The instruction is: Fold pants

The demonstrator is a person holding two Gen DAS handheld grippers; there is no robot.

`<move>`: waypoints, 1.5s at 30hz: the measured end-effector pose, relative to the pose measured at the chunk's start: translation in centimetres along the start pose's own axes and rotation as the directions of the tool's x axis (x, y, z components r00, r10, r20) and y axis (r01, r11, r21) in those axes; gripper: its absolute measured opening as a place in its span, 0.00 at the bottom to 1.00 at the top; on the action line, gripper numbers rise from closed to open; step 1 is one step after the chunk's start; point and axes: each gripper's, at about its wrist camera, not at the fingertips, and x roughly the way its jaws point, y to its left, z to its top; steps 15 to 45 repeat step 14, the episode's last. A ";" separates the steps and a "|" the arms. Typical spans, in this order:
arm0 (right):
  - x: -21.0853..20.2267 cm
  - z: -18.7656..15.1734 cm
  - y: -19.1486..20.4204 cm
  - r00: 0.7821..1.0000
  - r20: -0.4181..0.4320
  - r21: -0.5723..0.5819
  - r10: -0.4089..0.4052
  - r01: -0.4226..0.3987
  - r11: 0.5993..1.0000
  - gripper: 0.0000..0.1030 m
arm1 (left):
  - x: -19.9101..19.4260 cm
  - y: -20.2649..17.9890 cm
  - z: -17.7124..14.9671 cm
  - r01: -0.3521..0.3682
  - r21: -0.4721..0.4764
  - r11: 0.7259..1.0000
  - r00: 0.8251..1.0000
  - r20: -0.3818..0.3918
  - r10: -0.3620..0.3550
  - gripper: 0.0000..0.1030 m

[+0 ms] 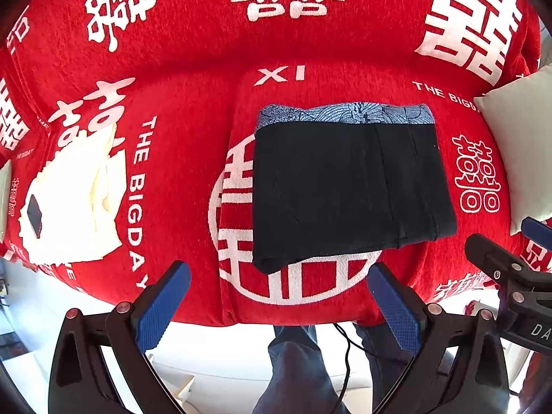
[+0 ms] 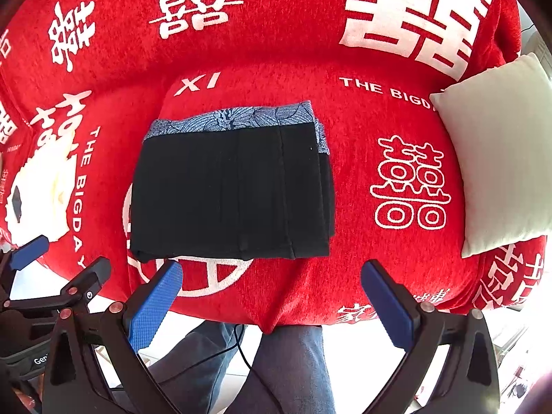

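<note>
The pants [image 1: 348, 186] lie folded into a dark block on the red sofa cover [image 1: 193, 103], long side running left to right, straight ahead of both grippers. The white cushion [image 2: 496, 151] shows whole only in the right view. The left gripper [image 1: 283, 296] and right gripper [image 2: 272, 293] both hang spread wide, holding nothing, just short of the near edge; neither looks clearly closer.

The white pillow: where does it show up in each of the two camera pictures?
Left wrist view: white pillow sits cut off at the right edge.
Right wrist view: white pillow shows nearly whole, right of centre.
Shared landmark: the folded black pants lie to its left in both.
</note>
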 end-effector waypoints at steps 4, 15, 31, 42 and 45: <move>0.0 0.0 0.0 1.000 -0.001 0.002 0.001 -0.001 1.000 1.00 | 0.0 0.0 0.0 0.001 -0.005 1.000 1.000 -0.001 -0.001 1.00; 0.2 -0.2 -0.1 1.000 -0.004 0.010 0.001 -0.001 1.000 1.00 | 0.0 -0.1 -0.1 0.011 0.000 1.000 1.000 0.007 -0.011 1.00; 0.2 -0.2 -0.1 1.000 -0.004 0.010 0.001 -0.001 1.000 1.00 | 0.0 -0.1 -0.1 0.011 0.000 1.000 1.000 0.007 -0.011 1.00; 0.2 -0.2 -0.1 1.000 -0.004 0.010 0.001 -0.001 1.000 1.00 | 0.0 -0.1 -0.1 0.011 0.000 1.000 1.000 0.007 -0.011 1.00; 0.2 -0.2 -0.1 1.000 -0.004 0.010 0.001 -0.001 1.000 1.00 | 0.0 -0.1 -0.1 0.011 0.000 1.000 1.000 0.007 -0.011 1.00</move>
